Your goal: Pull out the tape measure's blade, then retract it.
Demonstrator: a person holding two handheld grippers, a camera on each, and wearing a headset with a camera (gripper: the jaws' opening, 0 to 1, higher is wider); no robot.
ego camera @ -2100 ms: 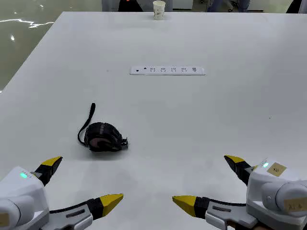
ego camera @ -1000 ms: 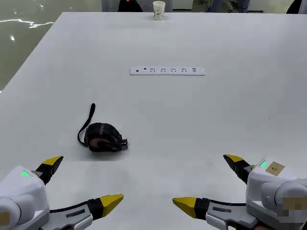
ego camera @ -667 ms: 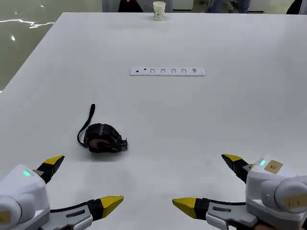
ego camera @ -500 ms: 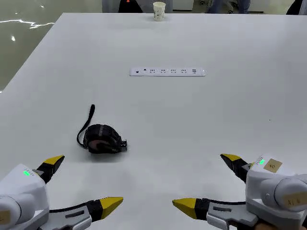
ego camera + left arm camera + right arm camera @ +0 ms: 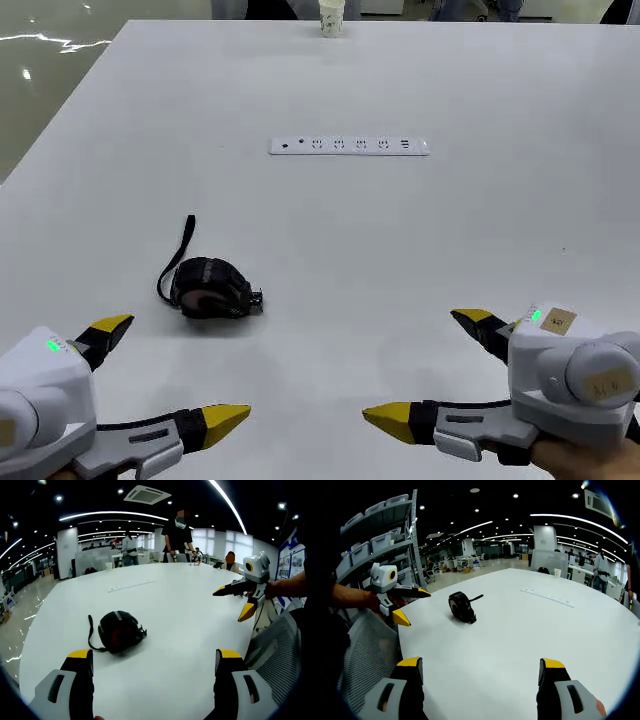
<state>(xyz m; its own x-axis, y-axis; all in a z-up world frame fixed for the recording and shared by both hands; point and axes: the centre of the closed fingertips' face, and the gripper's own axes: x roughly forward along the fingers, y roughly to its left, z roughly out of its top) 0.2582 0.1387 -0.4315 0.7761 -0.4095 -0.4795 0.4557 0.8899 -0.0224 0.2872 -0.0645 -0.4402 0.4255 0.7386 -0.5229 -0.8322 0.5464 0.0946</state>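
The left tool [image 5: 180, 366], lower left of the head view, has its yellow-tipped jaws spread wide and holds nothing. The right tool [image 5: 418, 364], lower right, is just as wide and empty. Both hover over the white desk [image 5: 430, 230]. The tape measure [image 5: 207, 288] lies on the desk at left-centre, just ahead of the left tool and well apart from the right, with no blade drawn out. Its wrist strap [image 5: 180, 248] trails toward the upper left. A small nub [image 5: 257, 297], probably the blade's hook, points right. The left tool looks placed to hold the case, the right to draw the hook.
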